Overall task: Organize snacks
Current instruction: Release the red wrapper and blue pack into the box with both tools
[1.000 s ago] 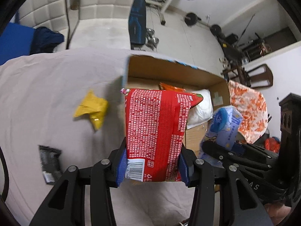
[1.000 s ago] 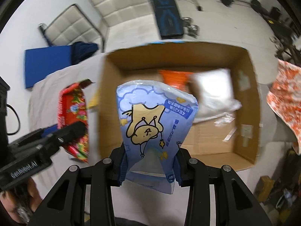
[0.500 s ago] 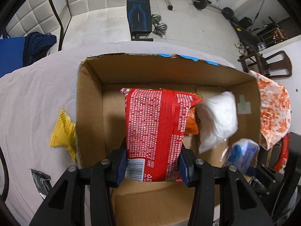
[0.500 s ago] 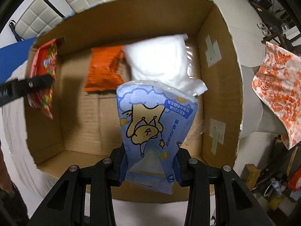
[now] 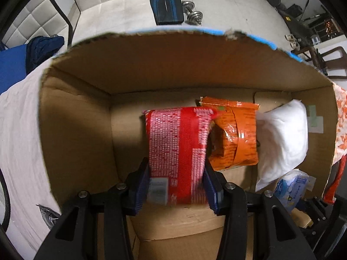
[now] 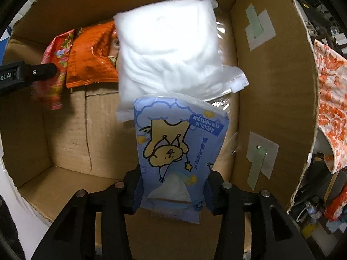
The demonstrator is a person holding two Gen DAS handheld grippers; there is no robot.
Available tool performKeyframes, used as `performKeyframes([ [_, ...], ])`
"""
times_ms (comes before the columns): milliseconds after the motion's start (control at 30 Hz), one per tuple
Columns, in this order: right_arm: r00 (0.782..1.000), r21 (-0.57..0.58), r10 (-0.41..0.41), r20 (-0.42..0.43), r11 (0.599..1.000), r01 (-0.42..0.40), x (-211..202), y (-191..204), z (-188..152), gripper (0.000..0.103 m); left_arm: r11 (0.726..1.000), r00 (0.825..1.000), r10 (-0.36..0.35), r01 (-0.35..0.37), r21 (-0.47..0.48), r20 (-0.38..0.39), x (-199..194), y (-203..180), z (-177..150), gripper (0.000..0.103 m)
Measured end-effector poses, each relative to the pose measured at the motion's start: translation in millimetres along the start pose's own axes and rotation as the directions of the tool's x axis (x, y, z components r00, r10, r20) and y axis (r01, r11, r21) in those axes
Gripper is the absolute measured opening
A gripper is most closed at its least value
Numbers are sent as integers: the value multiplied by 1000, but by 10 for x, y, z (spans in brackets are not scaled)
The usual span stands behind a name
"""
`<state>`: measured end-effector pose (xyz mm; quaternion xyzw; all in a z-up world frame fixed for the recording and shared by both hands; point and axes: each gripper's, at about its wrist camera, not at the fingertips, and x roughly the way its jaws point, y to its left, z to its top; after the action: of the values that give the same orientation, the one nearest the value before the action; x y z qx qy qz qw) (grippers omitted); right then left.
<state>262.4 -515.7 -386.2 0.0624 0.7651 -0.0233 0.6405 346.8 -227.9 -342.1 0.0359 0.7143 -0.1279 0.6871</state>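
Both grippers hang inside an open cardboard box (image 5: 76,130). My left gripper (image 5: 176,186) is shut on a red snack bag (image 5: 177,149), held over the box floor beside an orange snack bag (image 5: 236,136). My right gripper (image 6: 173,192) is shut on a blue pack with a cartoon bear (image 6: 177,147), low in the box (image 6: 271,86) just in front of a white plastic bag (image 6: 169,49). In the right wrist view the red bag (image 6: 55,65) and orange bag (image 6: 91,56) lie at the back left. The blue pack (image 5: 292,186) shows at the lower right of the left wrist view.
The box stands on a table with a pale cloth (image 5: 19,140). A dark wrapper (image 5: 46,214) lies on the cloth left of the box. An orange patterned cloth (image 6: 331,91) hangs to the right. Chairs and gym weights stand on the floor beyond.
Both grippers have moved forward and down into the box with their packs. The yellow wrapper on the cloth has left the left wrist view.
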Motion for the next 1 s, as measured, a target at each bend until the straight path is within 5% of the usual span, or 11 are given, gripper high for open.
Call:
performKeyframes([
  [167,1000,6,-3,-1,1000,3,-16,-37,-12,62,1000,1000,-4,4,8,-25,41,-41,13,44],
  [433,999,14,2,35,1000,-3,-287,-73,-84,67,1000,1000,0,0,11,-7,-158,-76,4,44],
  [700,985,45,-15,173,999,7,-762,11,-284,95,999,996,-15,12,32,84,-593,-70,-279,48],
  [867,965,52,-38,260,998,25,-1033,117,-385,103,999,987,-28,21,43,157,-860,-56,-641,60],
  [1000,946,58,-39,321,998,21,-1251,100,-572,103,999,974,-35,28,34,226,-1066,-49,-890,85],
])
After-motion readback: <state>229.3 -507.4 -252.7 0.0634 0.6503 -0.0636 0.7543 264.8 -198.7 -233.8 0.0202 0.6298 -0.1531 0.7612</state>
